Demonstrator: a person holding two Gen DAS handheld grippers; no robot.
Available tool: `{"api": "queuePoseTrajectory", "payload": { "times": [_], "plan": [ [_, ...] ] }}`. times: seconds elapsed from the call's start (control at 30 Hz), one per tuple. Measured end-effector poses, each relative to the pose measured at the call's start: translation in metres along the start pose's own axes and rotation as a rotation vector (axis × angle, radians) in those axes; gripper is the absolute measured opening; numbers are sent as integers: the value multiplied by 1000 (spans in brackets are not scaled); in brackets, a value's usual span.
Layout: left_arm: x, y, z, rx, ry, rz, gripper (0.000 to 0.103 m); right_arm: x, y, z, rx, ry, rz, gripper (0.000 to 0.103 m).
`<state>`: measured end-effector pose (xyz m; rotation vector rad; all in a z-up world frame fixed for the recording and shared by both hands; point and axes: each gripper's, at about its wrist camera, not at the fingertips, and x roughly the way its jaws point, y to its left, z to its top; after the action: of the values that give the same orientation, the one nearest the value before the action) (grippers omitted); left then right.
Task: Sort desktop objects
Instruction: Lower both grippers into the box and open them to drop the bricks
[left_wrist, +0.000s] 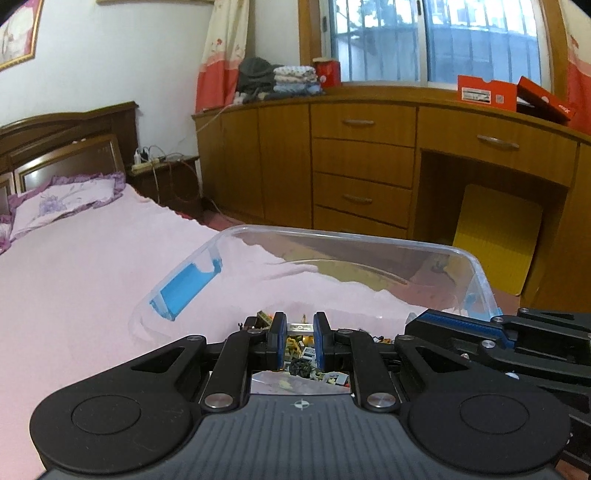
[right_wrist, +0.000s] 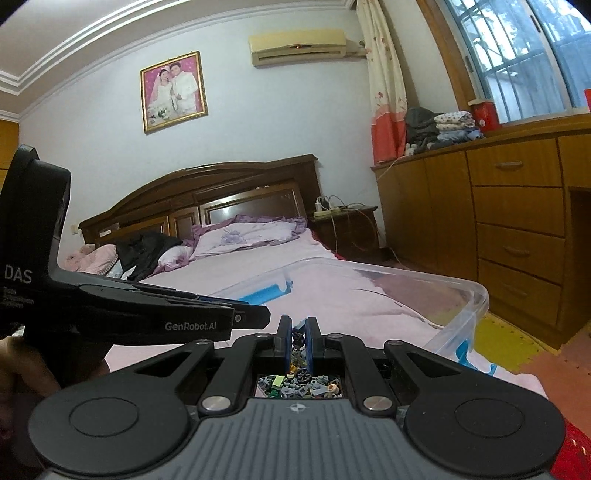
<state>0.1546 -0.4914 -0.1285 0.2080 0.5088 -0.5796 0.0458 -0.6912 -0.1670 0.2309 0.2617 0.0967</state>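
Note:
A clear plastic box (left_wrist: 369, 240) with blue latches (left_wrist: 188, 288) stands on the pink bed. A pile of small building bricks (left_wrist: 306, 365) lies in its bottom. My left gripper (left_wrist: 300, 328) hangs low inside the box over the pile, its blue pads pressed on a small light-grey piece (left_wrist: 300, 326). My right gripper (right_wrist: 298, 332) is shut just above the bricks (right_wrist: 299, 384), and I cannot tell whether a dark bit between its pads is held. The two grippers sit side by side: the right gripper (left_wrist: 424, 325) shows in the left wrist view, the left gripper (right_wrist: 258, 317) in the right wrist view.
The box rim (right_wrist: 406, 273) rises around both grippers. A pink sheet (left_wrist: 92, 277) covers the bed, with a pillow (left_wrist: 62, 201) by the wooden headboard (right_wrist: 221, 184). A wooden drawer cabinet (left_wrist: 362, 166) stands beyond, a yellow foam mat (left_wrist: 495, 236) beneath it.

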Motion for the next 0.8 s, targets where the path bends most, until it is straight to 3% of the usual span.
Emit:
{"api": "queuePoseTrajectory", "payload": {
  "times": [0.37, 0.47, 0.57, 0.63, 0.67, 0.73, 0.8],
  "plan": [
    [4, 4, -2, -11, 17, -7, 20, 5, 10, -1, 6, 22, -17, 8],
    [5, 5, -3, -12, 19, -9, 25, 4, 13, -1, 9, 24, -21, 14],
    [4, 6, -4, -16, 19, -9, 35, 9, 15, 4, 11, 25, -27, 19],
    [0, 7, -5, -20, 10, -6, 54, 10, 16, 5, 16, 22, -31, 29],
    [-2, 8, -5, -22, 3, -2, 59, 10, 17, 5, 18, 20, -33, 38],
    [-11, 11, -7, -27, -16, 29, 74, 10, 18, 5, 17, 14, -38, 41],
    [-21, 18, -10, -51, -27, 59, 85, 9, 19, 5, 17, 14, -34, 51]
  ]
}}
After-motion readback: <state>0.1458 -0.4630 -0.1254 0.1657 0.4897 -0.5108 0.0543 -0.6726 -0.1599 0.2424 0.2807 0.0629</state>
